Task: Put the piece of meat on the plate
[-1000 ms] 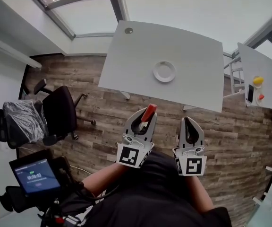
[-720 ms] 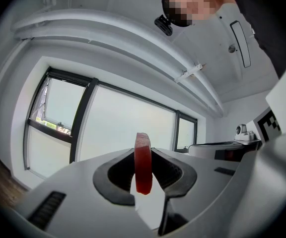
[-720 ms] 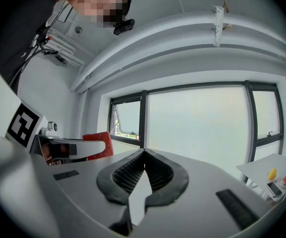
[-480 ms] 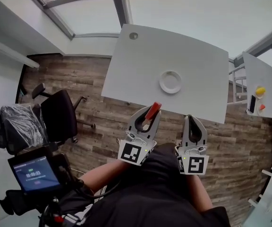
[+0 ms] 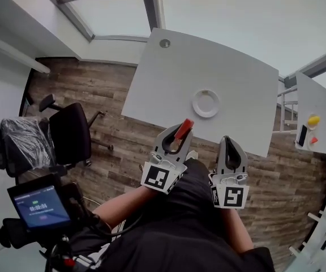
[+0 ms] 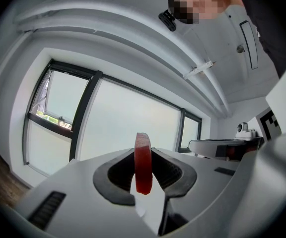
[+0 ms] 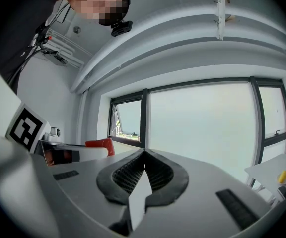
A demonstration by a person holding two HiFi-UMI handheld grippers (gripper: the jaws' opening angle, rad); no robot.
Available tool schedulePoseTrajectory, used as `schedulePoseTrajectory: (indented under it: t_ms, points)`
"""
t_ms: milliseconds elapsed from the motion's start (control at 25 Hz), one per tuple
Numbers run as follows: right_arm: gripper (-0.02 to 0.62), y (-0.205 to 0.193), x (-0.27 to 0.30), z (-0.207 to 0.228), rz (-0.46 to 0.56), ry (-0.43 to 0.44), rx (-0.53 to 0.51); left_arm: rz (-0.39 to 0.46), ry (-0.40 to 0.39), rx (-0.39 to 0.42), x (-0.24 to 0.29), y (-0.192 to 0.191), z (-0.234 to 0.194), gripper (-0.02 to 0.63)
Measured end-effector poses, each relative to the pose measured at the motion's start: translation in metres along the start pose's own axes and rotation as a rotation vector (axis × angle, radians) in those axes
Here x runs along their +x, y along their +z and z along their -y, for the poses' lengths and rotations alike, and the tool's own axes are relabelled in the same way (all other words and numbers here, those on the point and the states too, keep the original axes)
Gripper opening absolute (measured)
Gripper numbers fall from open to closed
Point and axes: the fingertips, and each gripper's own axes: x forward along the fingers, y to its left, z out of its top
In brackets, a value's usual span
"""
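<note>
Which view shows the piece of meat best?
The left gripper view: the piece of meat stands large, edge-on, clamped in the left gripper. The head view and the right gripper view show it small.

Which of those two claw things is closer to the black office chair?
Left. The left gripper, holding the piece of meat, is to the right of the office chair in the head view; the right gripper is even farther right.
</note>
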Motion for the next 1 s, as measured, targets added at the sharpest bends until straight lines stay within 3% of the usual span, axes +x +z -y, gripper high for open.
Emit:
schedulePoseTrajectory:
  t_ms: [320, 640, 800, 1000]
  points:
    - [0.005, 0.011, 0.013, 0.012, 0.025, 0.028, 0.004, -0.047, -0.017, -0.020, 0.029, -0.021, 0.004, 0.094]
    - [0.005, 0.018, 0.027, 0.044, 0.060, 0.043, -0.019, -0.134, 0.009, 0.063, 0.078, -0.055, 0.001, 0.094]
    - [0.005, 0.030, 0.027, 0.022, 0.074, 0.055, -0.050, -0.159, 0.009, 0.069, 0.067, -0.069, -0.010, 0.094]
    - [0.005, 0.023, 0.041, 0.073, 0.076, 0.057, -0.039, -0.231, 0.007, 0.091, 0.114, -0.106, -0.002, 0.094]
